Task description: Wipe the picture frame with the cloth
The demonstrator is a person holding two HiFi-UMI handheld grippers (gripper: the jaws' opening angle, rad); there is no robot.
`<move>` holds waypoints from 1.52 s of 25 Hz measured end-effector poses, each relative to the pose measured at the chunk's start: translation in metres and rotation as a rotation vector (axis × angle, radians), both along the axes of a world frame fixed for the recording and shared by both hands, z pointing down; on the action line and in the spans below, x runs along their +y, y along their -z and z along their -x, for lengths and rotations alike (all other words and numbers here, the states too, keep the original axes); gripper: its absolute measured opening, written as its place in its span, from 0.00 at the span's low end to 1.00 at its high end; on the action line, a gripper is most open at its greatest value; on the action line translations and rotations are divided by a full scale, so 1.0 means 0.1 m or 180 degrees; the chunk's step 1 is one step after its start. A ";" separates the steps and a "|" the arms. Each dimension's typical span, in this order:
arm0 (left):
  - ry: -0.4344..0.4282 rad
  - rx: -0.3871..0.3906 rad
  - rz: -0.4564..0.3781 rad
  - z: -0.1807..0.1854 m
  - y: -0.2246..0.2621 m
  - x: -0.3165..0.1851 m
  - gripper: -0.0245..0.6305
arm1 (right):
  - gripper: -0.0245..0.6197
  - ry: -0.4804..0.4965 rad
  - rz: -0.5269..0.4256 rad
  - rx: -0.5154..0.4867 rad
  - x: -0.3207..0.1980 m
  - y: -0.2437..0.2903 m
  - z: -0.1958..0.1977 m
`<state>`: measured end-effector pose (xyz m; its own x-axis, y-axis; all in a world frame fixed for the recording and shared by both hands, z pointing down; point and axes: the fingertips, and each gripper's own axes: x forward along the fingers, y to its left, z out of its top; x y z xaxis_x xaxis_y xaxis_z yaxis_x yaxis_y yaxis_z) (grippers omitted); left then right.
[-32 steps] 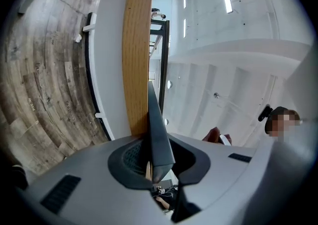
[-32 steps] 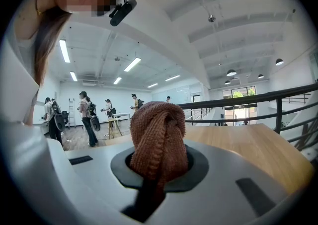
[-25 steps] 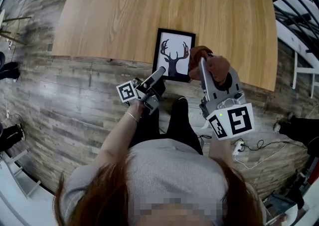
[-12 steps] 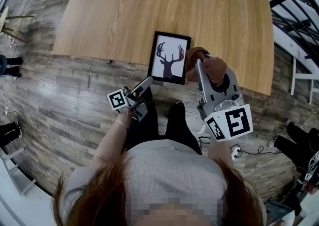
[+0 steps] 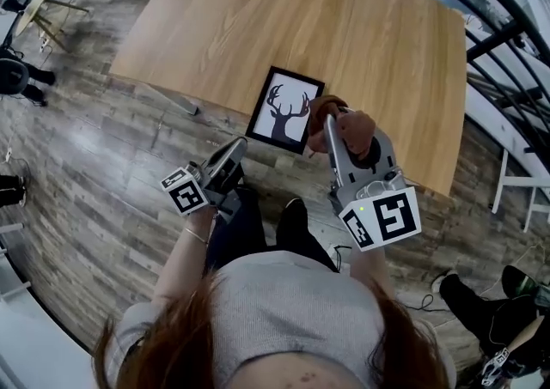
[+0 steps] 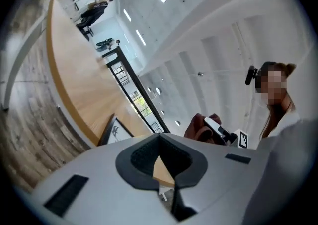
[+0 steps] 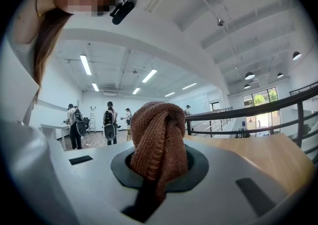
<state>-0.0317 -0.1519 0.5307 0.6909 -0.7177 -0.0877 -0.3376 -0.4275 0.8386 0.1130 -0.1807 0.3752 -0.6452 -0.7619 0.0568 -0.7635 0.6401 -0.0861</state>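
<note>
A black rectangular picture frame [image 5: 286, 109] holding a white print of a dark antlered deer head is laid flat on the pale, grained wooden tabletop [image 5: 344, 27], close to its near edge; a rust-brown, ribbed knitted cloth [image 7: 158, 137] is bunched into a lump and clamped between the jaws of the right hand-held gripper [image 5: 330, 128], which is held level just right of the frame; whether cloth and frame touch cannot be told; the left hand-held gripper [image 5: 230, 154] is held level and rolled sideways over the grey plank floor [image 5: 86, 164], just short of the tabletop edge and apart from the frame; its jaws have just been closing and are met, with nothing between them.
</note>
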 end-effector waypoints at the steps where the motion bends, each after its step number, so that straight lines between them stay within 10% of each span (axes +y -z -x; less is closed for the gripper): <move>1: 0.0038 -0.0092 -0.0088 -0.07 0.13 0.01 0.05 | 0.11 0.0058 -0.0013 -0.0009 0.04 0.02 0.00; 8: 0.0116 -0.1429 -0.0554 -0.53 0.58 0.03 0.05 | 0.11 -0.0045 -0.0119 -0.0070 0.33 0.21 -0.16; 24: -0.0111 -0.1479 -0.1418 0.52 1.42 1.80 0.05 | 0.11 -0.1174 -0.0278 -0.0112 2.53 0.33 0.63; 38: 0.0369 -0.1424 -0.1809 0.88 2.25 2.76 0.05 | 0.11 -0.0904 -0.0728 -0.0078 3.67 1.04 1.03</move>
